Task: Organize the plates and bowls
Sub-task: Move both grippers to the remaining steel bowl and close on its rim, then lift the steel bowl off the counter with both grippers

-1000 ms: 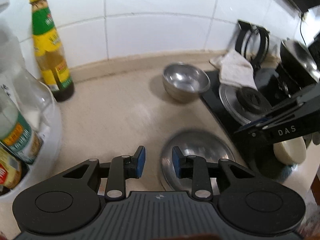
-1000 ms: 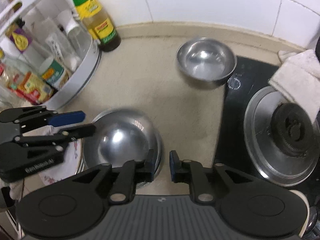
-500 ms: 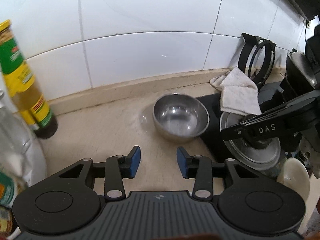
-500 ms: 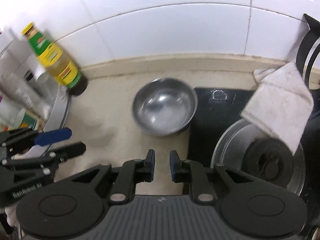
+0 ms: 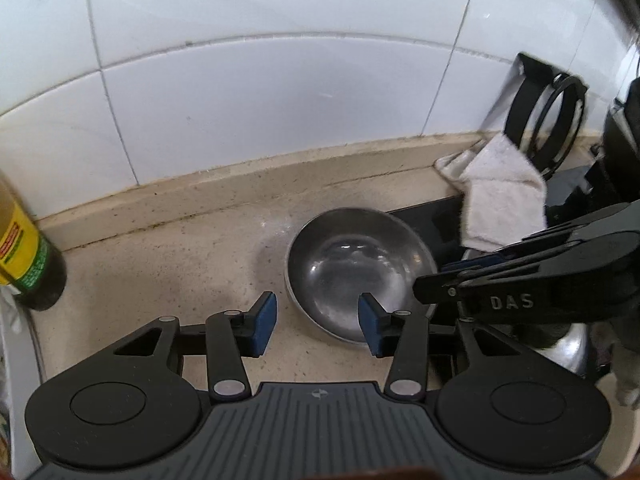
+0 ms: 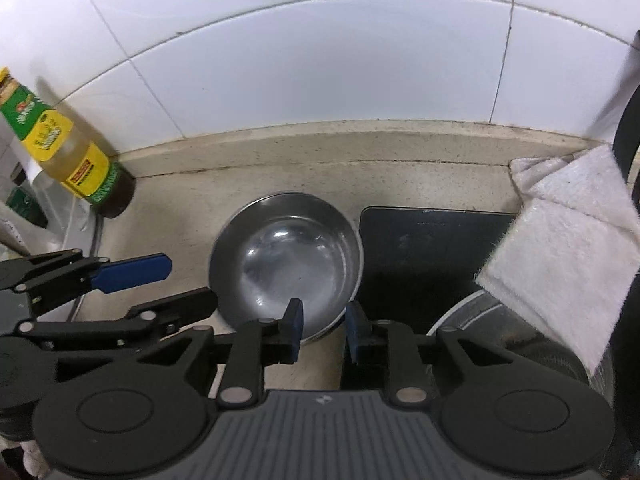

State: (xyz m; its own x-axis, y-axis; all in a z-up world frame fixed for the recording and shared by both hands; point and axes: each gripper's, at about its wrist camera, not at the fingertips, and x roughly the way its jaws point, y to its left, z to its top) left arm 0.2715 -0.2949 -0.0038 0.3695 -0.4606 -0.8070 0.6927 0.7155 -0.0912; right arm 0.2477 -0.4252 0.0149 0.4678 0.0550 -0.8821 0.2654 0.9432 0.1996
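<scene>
1 shiny steel bowl [image 5: 356, 268]; upright, empty

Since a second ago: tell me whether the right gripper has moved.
Yes. The right gripper has closed in on the steel bowl near the tiled wall, its jaws just opening, straddling the bowl's near rim without pressing.

The letters "DAS" stand in pale print on the black side of the right gripper [image 5: 448, 270], seen from the left wrist. The bottle [image 6: 76, 164] carries a yellow-and-green label with a small red panel — its print is too blurred to read, perhaps a brand name — and nothing else is legible.
</scene>
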